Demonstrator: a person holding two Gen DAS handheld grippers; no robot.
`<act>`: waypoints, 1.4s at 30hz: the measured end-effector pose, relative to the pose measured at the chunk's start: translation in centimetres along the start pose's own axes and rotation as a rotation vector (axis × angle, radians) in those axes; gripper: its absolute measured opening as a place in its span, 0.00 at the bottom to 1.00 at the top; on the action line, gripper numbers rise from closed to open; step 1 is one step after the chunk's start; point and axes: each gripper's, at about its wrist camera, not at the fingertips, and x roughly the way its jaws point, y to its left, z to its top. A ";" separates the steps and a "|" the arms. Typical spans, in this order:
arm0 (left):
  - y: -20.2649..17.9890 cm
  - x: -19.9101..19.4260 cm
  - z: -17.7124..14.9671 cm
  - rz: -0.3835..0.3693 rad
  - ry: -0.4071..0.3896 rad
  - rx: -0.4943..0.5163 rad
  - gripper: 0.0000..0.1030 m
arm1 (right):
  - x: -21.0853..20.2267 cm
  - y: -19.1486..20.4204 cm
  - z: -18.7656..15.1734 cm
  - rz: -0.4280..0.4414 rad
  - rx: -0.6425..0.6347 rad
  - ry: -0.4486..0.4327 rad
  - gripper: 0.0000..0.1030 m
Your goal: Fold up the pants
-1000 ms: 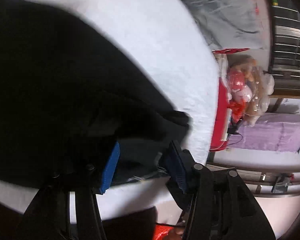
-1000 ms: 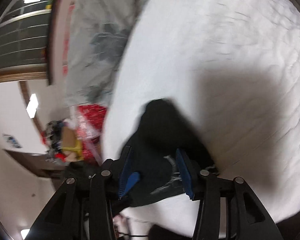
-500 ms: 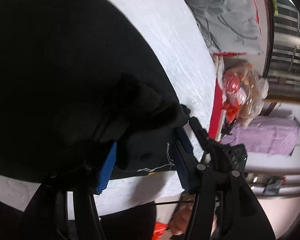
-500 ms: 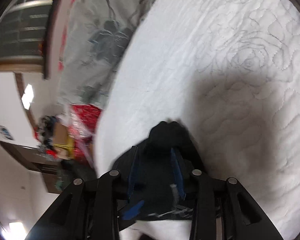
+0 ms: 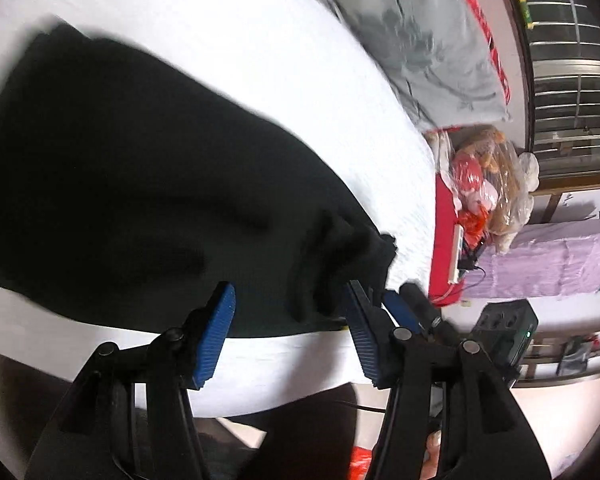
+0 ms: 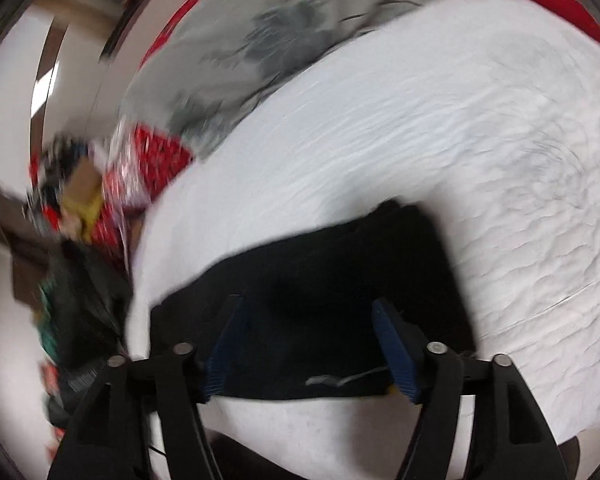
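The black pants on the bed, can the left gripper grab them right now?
Probably yes. The left gripper has its jaws spread wide, and the black pants lie flat on the white bed cover straight ahead, their near edge between the blue pads. Nothing blocks the way.

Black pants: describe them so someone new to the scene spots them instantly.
Start at the white quilted bed cover that fills most of both views. The black pants lie spread on it by its near edge, just ahead of both grippers. They are the only dark garment there; the grey patterned bedding lies farther back.
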 end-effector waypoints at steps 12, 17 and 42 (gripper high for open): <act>9.1 -9.1 8.0 0.117 0.025 -0.021 0.55 | 5.7 17.7 -10.2 -0.038 -0.513 0.046 0.76; 9.5 -8.1 10.7 0.113 0.116 0.002 0.55 | 8.1 21.1 -13.2 -0.060 -0.612 0.066 0.77; 7.7 -1.9 14.2 0.173 0.414 0.148 0.64 | 17.7 25.6 -14.9 -0.240 -0.647 0.008 0.80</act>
